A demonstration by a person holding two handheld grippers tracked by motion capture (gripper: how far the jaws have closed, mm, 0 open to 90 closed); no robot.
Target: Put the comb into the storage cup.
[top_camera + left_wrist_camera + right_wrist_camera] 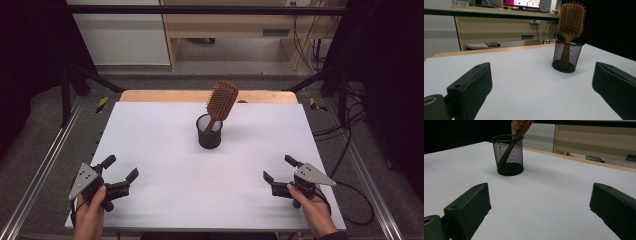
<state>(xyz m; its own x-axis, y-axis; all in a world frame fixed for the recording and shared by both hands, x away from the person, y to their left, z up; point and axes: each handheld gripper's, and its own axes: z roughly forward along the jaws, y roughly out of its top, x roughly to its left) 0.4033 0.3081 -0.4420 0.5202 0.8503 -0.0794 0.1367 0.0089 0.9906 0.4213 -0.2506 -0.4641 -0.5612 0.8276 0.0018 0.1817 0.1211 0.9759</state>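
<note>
Both grippers, left [121, 173] and right [280, 174], sit spread and empty, well apart from the brush [220, 103], light, stiff wood leaning in a tippable mesh cup [209, 136]; its bare neck looks the best hold.

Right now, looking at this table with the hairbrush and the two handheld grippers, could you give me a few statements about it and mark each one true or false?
1. The wooden paddle hairbrush stands handle-down in the black mesh cup. True.
2. The left gripper is clamped on the hairbrush. False: its jaws stand open near the table's front edge, far from the brush.
3. The right gripper is open and holds nothing. True.
4. The mesh cup lies tipped over on its side. False: it stands upright on the white table top.
5. The hairbrush leans against the cup's rim rather than standing straight. True.
</note>
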